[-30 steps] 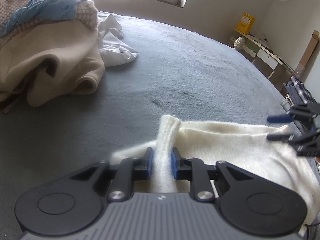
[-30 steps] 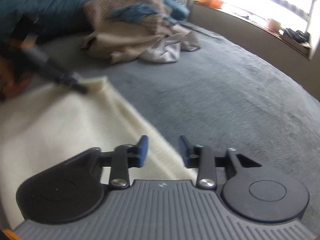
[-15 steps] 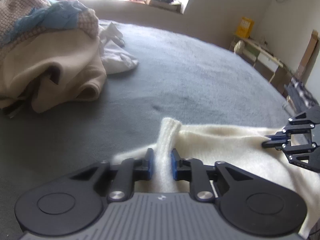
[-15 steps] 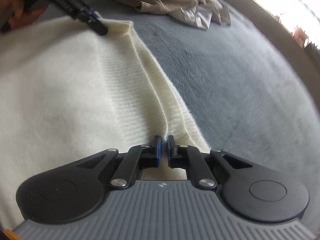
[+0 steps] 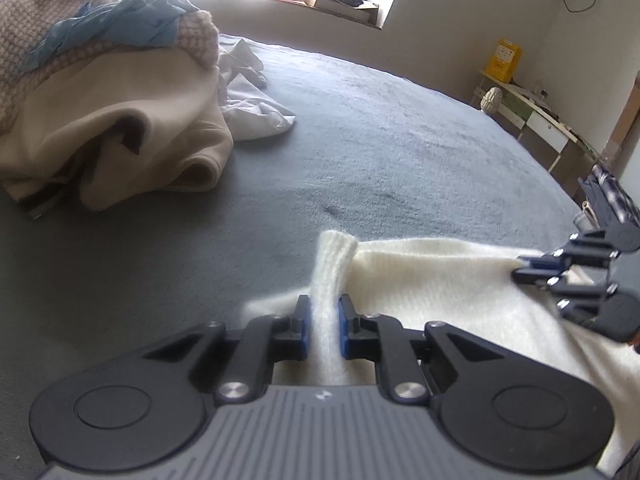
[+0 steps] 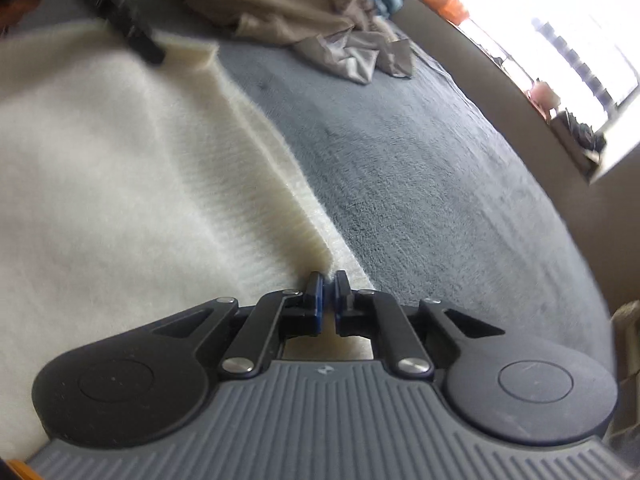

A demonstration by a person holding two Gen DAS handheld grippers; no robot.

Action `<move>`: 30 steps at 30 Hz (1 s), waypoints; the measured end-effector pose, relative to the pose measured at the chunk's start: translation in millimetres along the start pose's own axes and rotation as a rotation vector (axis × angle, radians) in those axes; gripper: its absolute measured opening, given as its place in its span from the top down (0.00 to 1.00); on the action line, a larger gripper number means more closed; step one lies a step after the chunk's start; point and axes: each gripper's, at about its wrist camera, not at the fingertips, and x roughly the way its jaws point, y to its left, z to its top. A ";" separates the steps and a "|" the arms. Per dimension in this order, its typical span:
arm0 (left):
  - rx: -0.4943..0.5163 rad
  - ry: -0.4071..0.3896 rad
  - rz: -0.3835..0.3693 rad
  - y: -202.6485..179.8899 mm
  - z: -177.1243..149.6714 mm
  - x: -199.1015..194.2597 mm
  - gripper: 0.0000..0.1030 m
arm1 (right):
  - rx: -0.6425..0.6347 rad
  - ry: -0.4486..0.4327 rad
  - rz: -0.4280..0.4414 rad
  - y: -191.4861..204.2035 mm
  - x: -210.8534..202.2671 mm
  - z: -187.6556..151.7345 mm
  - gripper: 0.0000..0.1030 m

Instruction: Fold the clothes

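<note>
Right gripper (image 6: 328, 280) has clamped the cream sweater (image 6: 120, 184); left gripper (image 5: 324, 308) still grips it

A cream knitted sweater (image 5: 432, 280) lay spread on the grey bed cover (image 5: 400, 140), its ribbed edge running along the side toward the open stretch of cover, with one corner pinched up into a narrow upright fold and another point further along that same edge also clamped. Its fabric looked soft and finely ribbed, mostly flat but doubled into a shallow crease just inside the edge (image 6: 280, 200). Well apart from it, a rumpled heap of other clothes (image 5: 108, 112) sat on the cover: a beige garment, a tweedy knit, a blue piece on top and a white one beside.
</note>
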 end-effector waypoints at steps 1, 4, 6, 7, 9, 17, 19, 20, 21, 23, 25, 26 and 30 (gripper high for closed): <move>0.003 0.002 0.000 0.0 -0.4 0.4 0.84 | 0.067 -0.007 0.020 -9.9 -5.9 -1.5 0.89; -0.003 0.001 0.000 1.6 -1.3 2.0 0.81 | 0.298 -0.057 -0.017 -43.9 -33.5 -11.3 0.71; -0.005 0.002 -0.002 2.1 -1.6 1.6 0.79 | 0.489 -0.077 -0.044 -69.9 -55.6 -28.9 0.65; -0.010 0.007 -0.005 2.5 -1.2 1.5 0.77 | 0.591 -0.083 -0.054 -83.0 -65.9 -39.4 0.63; -0.017 0.016 -0.011 3.0 -0.2 1.0 0.67 | 0.789 -0.085 -0.051 -103.9 -86.8 -66.4 0.60; 0.016 0.025 -0.003 -7.4 -2.3 -14.8 0.47 | 1.180 -0.075 0.005 -86.0 -142.1 -169.9 0.60; 0.024 0.027 0.011 -10.2 -5.9 -22.1 0.44 | 1.191 -0.073 0.016 -71.9 -148.5 -180.0 0.60; 0.028 0.027 0.018 -11.6 -7.7 -25.7 0.42 | 1.187 -0.068 0.022 -66.2 -150.5 -181.6 0.60; 0.032 0.029 0.030 -12.5 -10.0 -29.8 0.38 | 1.165 -0.064 0.020 -61.6 -152.3 -180.8 0.60; 0.031 0.037 0.067 -11.7 -14.8 -40.0 0.32 | 1.115 -0.055 0.015 -52.5 -156.0 -178.4 0.60; 0.012 0.047 0.091 -5.7 -20.5 -52.1 0.32 | 1.062 -0.036 0.002 -43.9 -160.4 -176.1 0.60; -0.012 0.056 0.094 0.0 -23.8 -59.6 0.32 | 1.035 -0.026 -0.005 -39.6 -162.7 -175.0 0.61; -0.138 0.100 0.053 26.6 -41.2 -90.0 0.32 | 1.037 0.010 0.002 -33.3 -169.4 -182.9 0.61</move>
